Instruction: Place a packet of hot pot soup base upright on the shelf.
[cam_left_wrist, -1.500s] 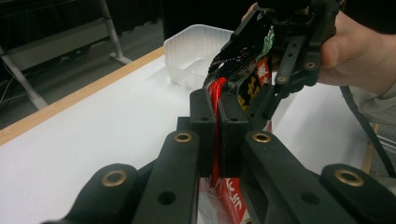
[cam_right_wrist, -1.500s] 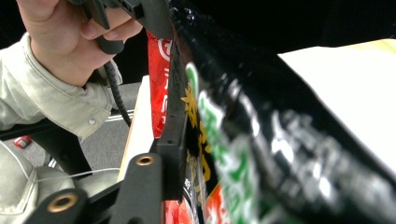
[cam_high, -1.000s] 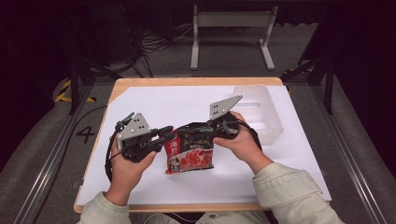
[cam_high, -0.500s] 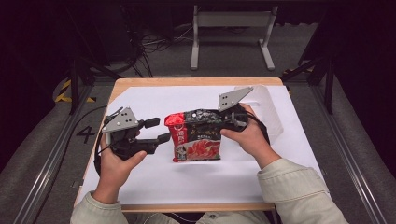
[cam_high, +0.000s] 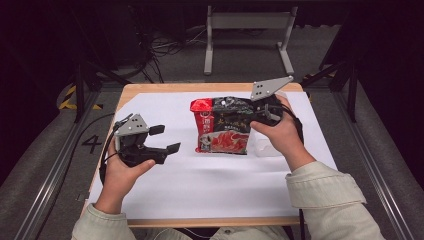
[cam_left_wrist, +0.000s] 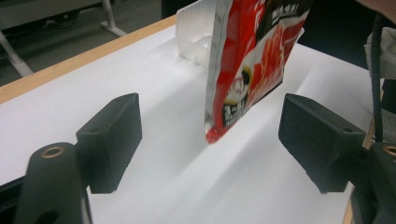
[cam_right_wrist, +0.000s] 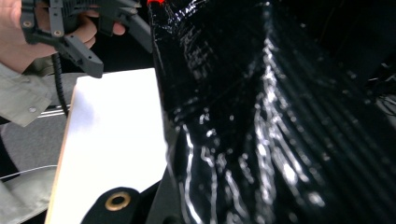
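1. Right now the right gripper (cam_high: 260, 114) clamps the noodle packet (cam_high: 222, 126) by its right side and holds it upright, lifted off the white sheet (cam_high: 210, 190); in the right gripper view the glossy black wrapper presses right up against the camera, so the exact bite on it cannot be made out.
2. Meanwhile the left gripper (cam_high: 167, 139) sits well to the left of the packet with its jaws spread and nothing between them; in the left gripper view the packet's lower corner (cam_left_wrist: 219, 133) hangs between and beyond the two black pads (cam_left_wrist: 112, 140), touching neither.
3. Slipping looks like the main risk: the packet hangs from a one-sided pinch on slick film, so a quick swing could let it twist or slide out and drop.
4. A second risk lies in the clear plastic tray (cam_left_wrist: 196, 32), which stands just behind the packet on its right; if the bag is meant to go in, its floppy lower edge could catch on the tray's wall and fold.
5. If the left gripper closes in to help, it may crush the contents should it bite the belly instead of the seam.
6. For room, the sheet in front of and left of the packet is bare and wide, while the table's wooden edge (cam_high: 150, 87) runs close behind, so moves toward the person are the safer ones.
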